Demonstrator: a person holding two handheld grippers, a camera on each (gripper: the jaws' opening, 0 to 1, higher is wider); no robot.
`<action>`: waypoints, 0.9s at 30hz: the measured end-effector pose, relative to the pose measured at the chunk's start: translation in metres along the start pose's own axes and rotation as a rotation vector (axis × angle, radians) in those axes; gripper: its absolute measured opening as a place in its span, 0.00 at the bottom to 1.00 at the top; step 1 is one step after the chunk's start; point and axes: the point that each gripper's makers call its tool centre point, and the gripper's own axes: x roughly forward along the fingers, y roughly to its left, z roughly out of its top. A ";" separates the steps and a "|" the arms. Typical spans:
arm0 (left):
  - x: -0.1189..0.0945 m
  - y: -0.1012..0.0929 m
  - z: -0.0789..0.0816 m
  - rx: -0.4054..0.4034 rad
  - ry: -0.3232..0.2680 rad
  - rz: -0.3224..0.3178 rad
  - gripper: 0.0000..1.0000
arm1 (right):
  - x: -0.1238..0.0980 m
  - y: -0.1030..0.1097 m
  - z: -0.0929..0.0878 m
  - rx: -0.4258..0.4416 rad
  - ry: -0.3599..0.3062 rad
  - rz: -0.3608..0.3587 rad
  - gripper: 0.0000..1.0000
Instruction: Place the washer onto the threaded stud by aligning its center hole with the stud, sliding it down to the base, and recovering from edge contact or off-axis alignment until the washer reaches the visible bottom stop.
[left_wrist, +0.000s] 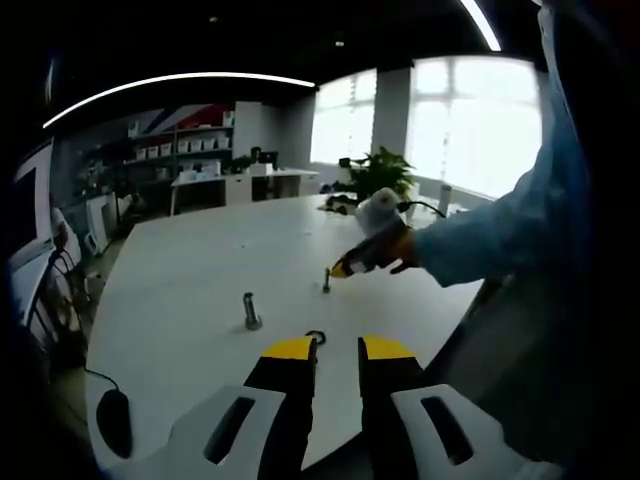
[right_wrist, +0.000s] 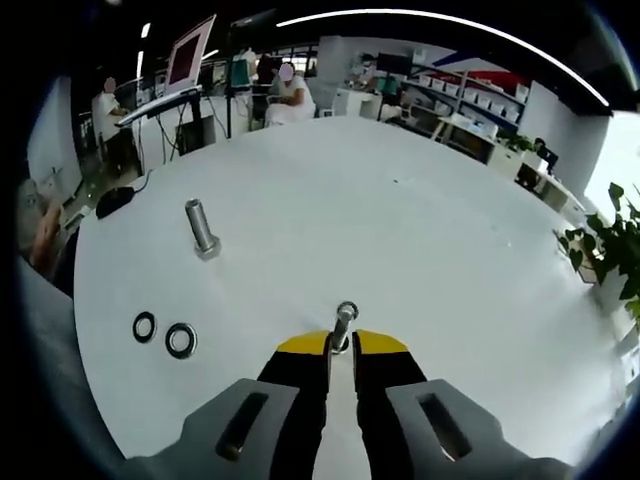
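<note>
In the right gripper view my right gripper is shut on a small grey washer at the near end of a threaded stud. The stud runs away from the yellow tips to its ringed base on the white table. The left gripper view shows that stud upright, with the right gripper at its top, held by a gloved hand. My left gripper hangs open near the table's edge, with a loose washer just ahead of its left tip. Two loose washers lie flat at the left.
A second bolt stands upright left of the stud, also seen as the bolt. A black mouse with a cable lies near the table edge. A person's light blue sleeve reaches in from the right. Desks, shelves and seated people are beyond.
</note>
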 end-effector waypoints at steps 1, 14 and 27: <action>0.000 0.000 0.000 -0.001 0.000 0.001 0.14 | 0.000 -0.001 0.000 0.009 -0.003 0.002 0.11; 0.000 0.001 -0.002 -0.003 0.007 0.005 0.14 | 0.009 0.006 0.008 0.061 -0.024 0.021 0.13; 0.000 0.001 -0.002 -0.003 0.006 0.004 0.14 | 0.005 0.003 0.005 0.101 -0.029 0.019 0.09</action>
